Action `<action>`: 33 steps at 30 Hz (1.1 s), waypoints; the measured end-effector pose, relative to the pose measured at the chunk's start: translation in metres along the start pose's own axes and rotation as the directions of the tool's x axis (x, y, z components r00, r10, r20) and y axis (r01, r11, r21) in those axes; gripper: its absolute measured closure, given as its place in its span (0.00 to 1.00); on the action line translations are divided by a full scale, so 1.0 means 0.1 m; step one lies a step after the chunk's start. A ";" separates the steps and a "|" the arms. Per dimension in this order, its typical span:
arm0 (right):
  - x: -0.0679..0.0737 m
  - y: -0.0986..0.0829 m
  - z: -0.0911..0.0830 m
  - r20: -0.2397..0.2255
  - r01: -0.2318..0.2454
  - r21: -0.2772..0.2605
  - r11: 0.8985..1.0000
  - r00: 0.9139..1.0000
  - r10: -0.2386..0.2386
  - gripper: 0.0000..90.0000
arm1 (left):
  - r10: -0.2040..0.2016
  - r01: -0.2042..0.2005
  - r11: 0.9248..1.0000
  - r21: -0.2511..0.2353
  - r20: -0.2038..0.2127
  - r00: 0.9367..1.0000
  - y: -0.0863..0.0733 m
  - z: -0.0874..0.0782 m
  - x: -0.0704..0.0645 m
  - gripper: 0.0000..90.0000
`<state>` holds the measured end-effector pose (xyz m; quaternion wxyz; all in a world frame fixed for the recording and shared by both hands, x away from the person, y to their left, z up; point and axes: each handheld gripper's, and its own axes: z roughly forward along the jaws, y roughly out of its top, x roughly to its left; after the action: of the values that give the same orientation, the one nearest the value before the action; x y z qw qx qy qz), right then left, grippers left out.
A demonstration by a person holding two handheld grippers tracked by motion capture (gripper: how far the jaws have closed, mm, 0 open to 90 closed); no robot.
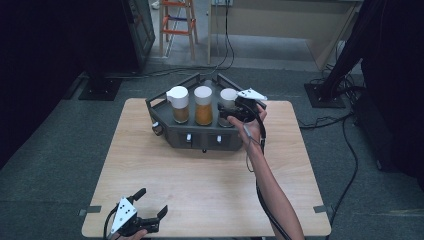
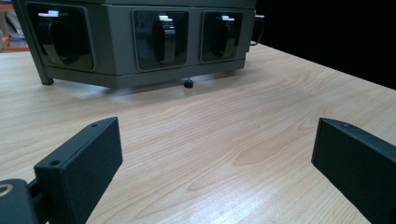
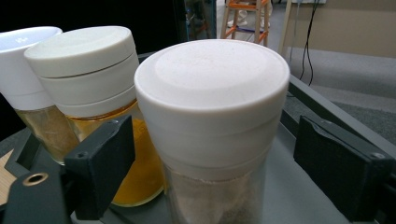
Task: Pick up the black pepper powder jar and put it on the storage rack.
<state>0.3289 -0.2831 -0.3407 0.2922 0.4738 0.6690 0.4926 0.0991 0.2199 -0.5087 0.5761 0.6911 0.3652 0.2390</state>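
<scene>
At the near left corner of the wooden table [image 1: 200, 190], the left gripper [image 1: 150, 203] rests with its jaws spread wide and holding nothing. Farther back stands a dark grey tray [image 1: 165, 131] carrying three white-capped jars in a row. The left jar [image 1: 178, 104] holds brownish powder, the middle jar [image 1: 203, 105] bright orange-yellow powder, and the right jar [image 3: 212, 135] a pale beige powder. The right gripper [image 3: 212, 165] sits at that right jar, its jaws open on either side of it and not yet touching the glass.
</scene>
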 end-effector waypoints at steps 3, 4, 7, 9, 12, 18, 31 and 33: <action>0.00 -0.02 -0.02 -0.009 -0.018 -0.001 1.000 1.000 0.018 0.08 | 0.001 -0.001 1.000 0.000 -0.001 1.000 0.00 0.00 0.00 0.02; 0.01 -0.02 -0.03 -0.003 -0.016 -0.002 1.000 1.000 0.016 0.05 | 0.001 -0.001 1.000 0.000 -0.001 1.000 0.00 0.00 0.00 0.02; 0.02 -0.04 -0.06 0.003 -0.011 -0.010 1.000 1.000 0.011 0.03 | 0.002 -0.002 1.000 0.001 -0.001 1.000 0.00 0.00 0.00 0.02; 0.01 -0.04 -0.07 0.002 -0.022 -0.008 1.000 1.000 0.022 0.02 | 0.002 -0.002 1.000 0.001 -0.001 1.000 0.00 0.00 0.00 0.02; 0.00 -0.06 -0.10 -0.002 -0.032 -0.018 0.999 0.999 0.032 0.02 | -0.001 0.001 1.000 0.001 -0.001 1.000 0.00 0.00 0.00 0.02; -0.02 -0.10 -0.20 -0.020 -0.034 -0.034 0.999 0.999 0.034 0.02 | 0.001 -0.001 1.000 0.002 -0.001 1.000 0.00 0.00 0.00 0.02; -0.02 -0.21 -0.39 -0.066 -0.033 -0.056 0.998 0.997 0.029 0.02 | 0.000 0.000 1.000 0.002 -0.002 1.000 0.00 0.00 -0.01 0.02; -0.02 -0.23 -0.42 -0.070 -0.032 -0.058 0.998 0.997 0.028 0.02 | 0.000 0.000 1.000 0.002 -0.002 1.000 0.00 0.00 -0.01 0.02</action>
<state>0.2858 -0.3029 -0.3484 0.2753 0.4573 0.6567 0.5328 0.0989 0.2192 -0.5090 0.5750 0.6914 0.3660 0.2394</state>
